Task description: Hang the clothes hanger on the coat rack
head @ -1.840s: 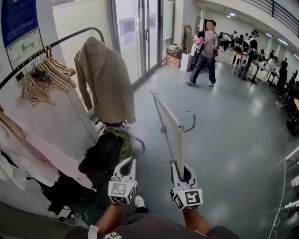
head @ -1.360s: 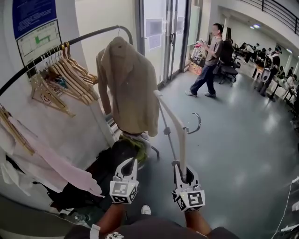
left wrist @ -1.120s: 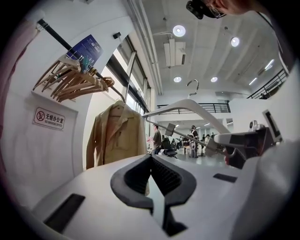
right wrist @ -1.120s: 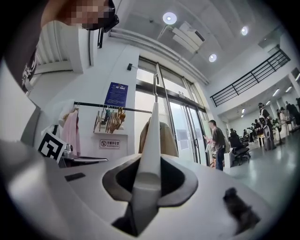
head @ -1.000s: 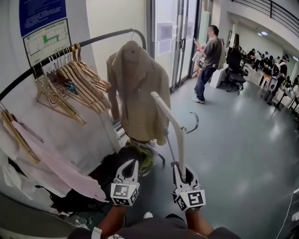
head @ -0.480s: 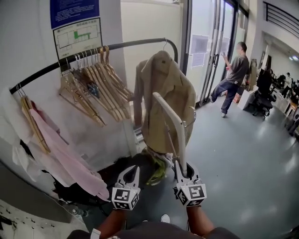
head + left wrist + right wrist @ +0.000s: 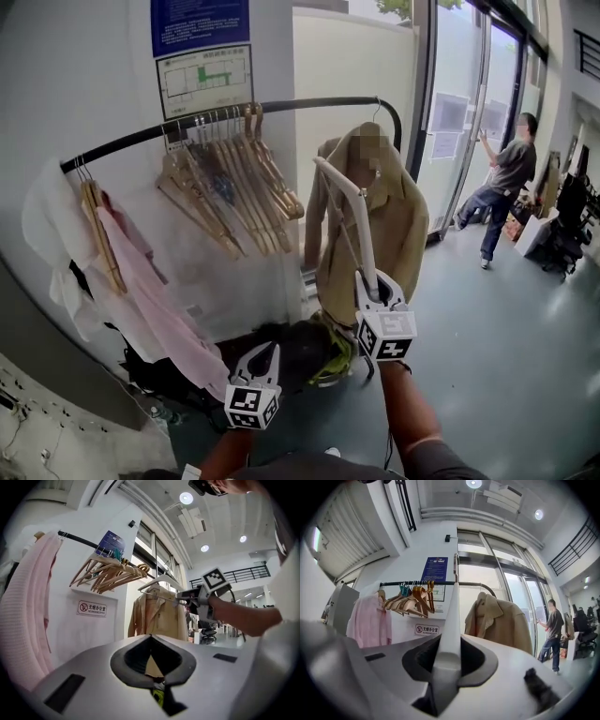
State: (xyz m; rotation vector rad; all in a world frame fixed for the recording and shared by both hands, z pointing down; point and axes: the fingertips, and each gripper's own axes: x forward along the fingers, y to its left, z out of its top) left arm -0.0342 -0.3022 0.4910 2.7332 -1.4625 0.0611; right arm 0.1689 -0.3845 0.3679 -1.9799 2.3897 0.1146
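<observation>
In R tongs (image 7: 368, 281), white hanger (image 7: 360, 220), near coat rack (image 7: 300, 104)

The coat rack (image 7: 309, 103) is a black rail along the white wall, bending down at its right end. From left to right it carries a pale pink garment (image 7: 141, 281) on a single wooden hanger (image 7: 98, 234), a tight bunch of empty hangers (image 7: 234, 187) (their hooks crowd together on the rail), and a beige jacket (image 7: 408, 234) near the bend. Beneath it, on the grey floor (image 7: 506, 366), lies a dark heap (image 7: 281, 347) with something yellow-green (image 7: 335, 361) at its right edge.
</observation>
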